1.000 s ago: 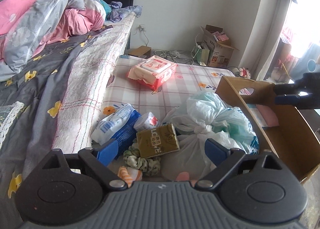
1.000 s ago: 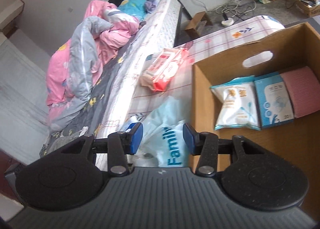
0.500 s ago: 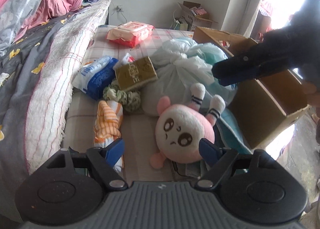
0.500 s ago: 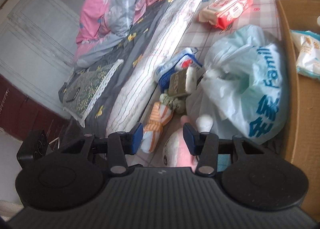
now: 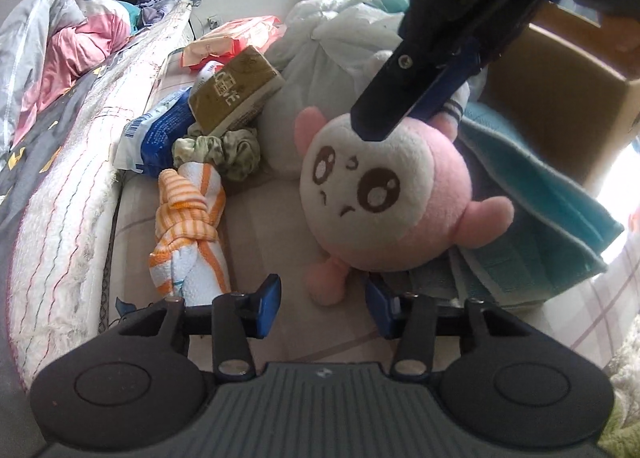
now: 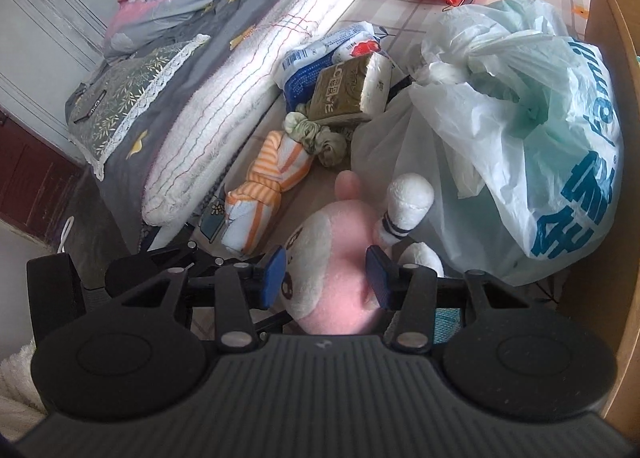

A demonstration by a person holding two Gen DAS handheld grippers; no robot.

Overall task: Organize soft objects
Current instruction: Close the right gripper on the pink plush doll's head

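Big tied white plastic bag w/ blue print point(image 6: 516, 130) sits behind, beside brown cardboard box point(image 5: 568, 106). Round pink-and-white plush toy point(image 5: 384, 194) lies face-up on floor mat: light, squashy, won't slip; pinch its body or a foot. Your right tool point(image 6: 326, 274) straddles the plush body, pads not clearly pressing. Your left tool point(image 5: 324, 304) is closing, the plush's small pink limb between the jaws.

In the right wrist view the gripper body hides the plush toy's point(image 6: 340, 278) lower half, the cardboard box point(image 6: 600, 98) is cut by the right edge, and the tied plastic bag's point(image 6: 520, 118) contents are indistinct through the film.
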